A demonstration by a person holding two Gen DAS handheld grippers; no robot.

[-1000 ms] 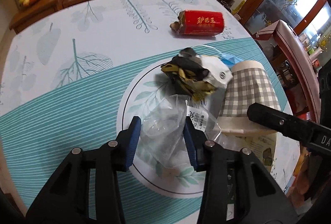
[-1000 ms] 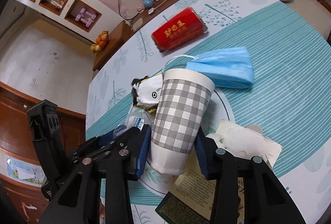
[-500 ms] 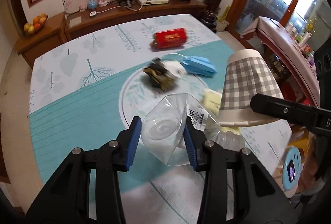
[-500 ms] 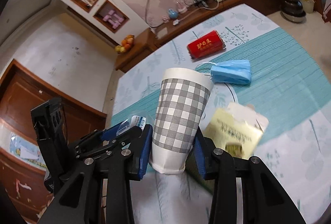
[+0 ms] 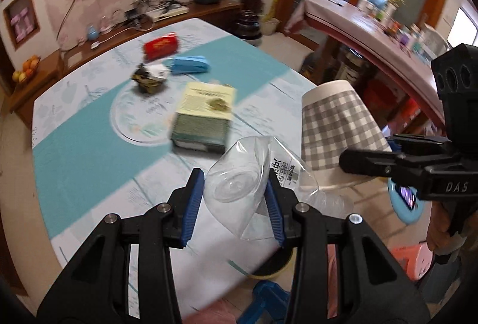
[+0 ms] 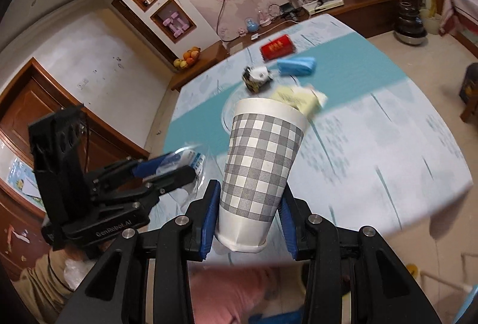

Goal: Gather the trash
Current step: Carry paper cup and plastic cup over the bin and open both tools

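My left gripper [image 5: 234,198] is shut on a crumpled clear plastic cup [image 5: 242,189] and holds it above the table's near edge. My right gripper [image 6: 248,219] is shut on a grey checked paper cup [image 6: 263,162], upright, off the table; the cup also shows in the left wrist view [image 5: 337,126]. On the table lie a green and cream box [image 5: 206,111], a crumpled wrapper [image 5: 149,79], a blue face mask [image 5: 191,64] and a red packet [image 5: 161,46].
The table [image 5: 89,144] has a teal and white leaf cloth. A yellow-rimmed bin [image 5: 269,268] shows below the table edge under my left gripper, beside a blue stool [image 5: 266,300]. A wooden sideboard [image 5: 125,31] runs behind the table.
Both grippers have lifted and pulled back from the table's middle toward its near edge, each carrying its cup. The box now lies uncovered on the table.
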